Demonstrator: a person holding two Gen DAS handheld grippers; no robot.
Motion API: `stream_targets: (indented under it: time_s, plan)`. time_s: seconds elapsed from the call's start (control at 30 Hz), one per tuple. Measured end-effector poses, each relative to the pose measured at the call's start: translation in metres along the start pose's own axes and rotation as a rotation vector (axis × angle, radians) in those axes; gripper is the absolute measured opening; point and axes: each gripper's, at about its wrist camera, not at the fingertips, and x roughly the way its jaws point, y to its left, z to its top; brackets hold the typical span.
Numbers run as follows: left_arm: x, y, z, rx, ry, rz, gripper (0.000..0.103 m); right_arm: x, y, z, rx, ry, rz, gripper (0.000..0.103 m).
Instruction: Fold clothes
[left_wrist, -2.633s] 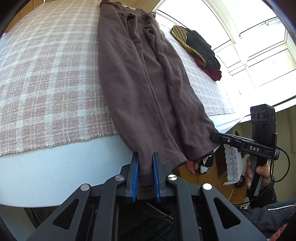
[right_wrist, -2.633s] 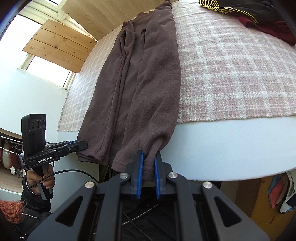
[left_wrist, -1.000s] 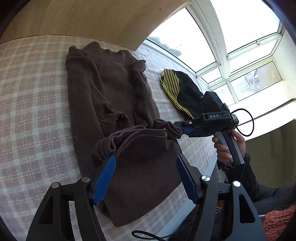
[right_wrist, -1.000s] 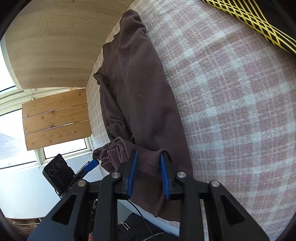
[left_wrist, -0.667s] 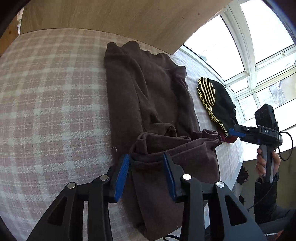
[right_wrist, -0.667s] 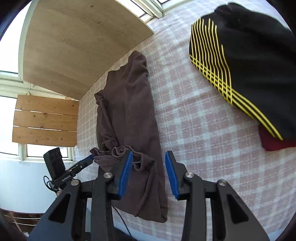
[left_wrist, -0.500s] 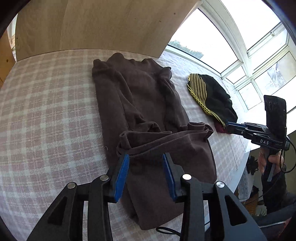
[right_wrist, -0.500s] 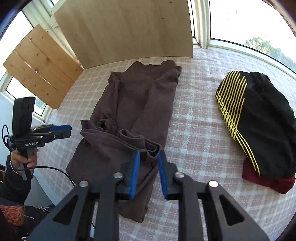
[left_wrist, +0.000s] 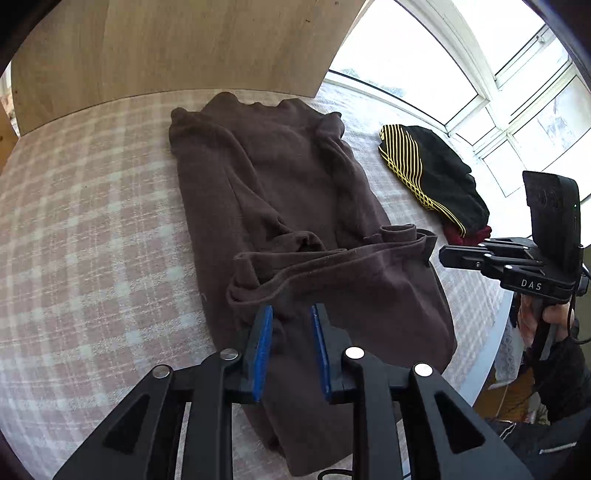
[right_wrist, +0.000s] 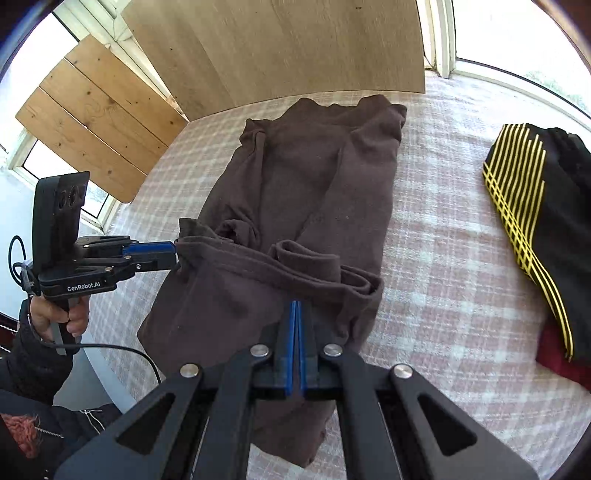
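Brown fleece trousers (left_wrist: 295, 206) lie on the checked cloth, folded once, with the leg ends lying back over the middle (right_wrist: 258, 266). My left gripper (left_wrist: 290, 314) is open, its blue pads just above the folded layer and holding nothing. It also shows in the right wrist view (right_wrist: 173, 254) at the fold's left corner. My right gripper (right_wrist: 296, 308) is shut with its pads together, empty, over the near part of the trousers. It shows in the left wrist view (left_wrist: 448, 254) just right of the fold's right corner.
A pink and white checked cloth (left_wrist: 92, 221) covers the white table (left_wrist: 491, 343). A black garment with yellow stripes (left_wrist: 428, 173) lies on a dark red one at the right; it also shows in the right wrist view (right_wrist: 546, 221). A wooden board (right_wrist: 295, 48) stands at the back.
Both grippers carried the leg ends from the table's near edge up over the trousers and let go. The left jaws opened; the right jaws opened, then shut empty. Both pulled back.
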Motion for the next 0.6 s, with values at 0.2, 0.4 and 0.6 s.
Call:
stream_targets:
  time_s: [0.2, 0.4, 0.6]
  plan:
    - [-0.027, -0.009, -0.066, -0.013, 0.049, 0.016, 0.045, -0.009, 0.009, -0.072, -0.013, 0.099, -0.126, 0.004]
    - [0.009, -0.02, -0.087, -0.031, 0.093, -0.003, 0.043, 0.002, 0.024, -0.1, -0.045, 0.117, -0.115, 0.026]
    - [0.015, -0.014, -0.087, -0.058, 0.08, -0.062, 0.027, 0.0, 0.027, -0.102, -0.073, 0.1, -0.128, 0.027]
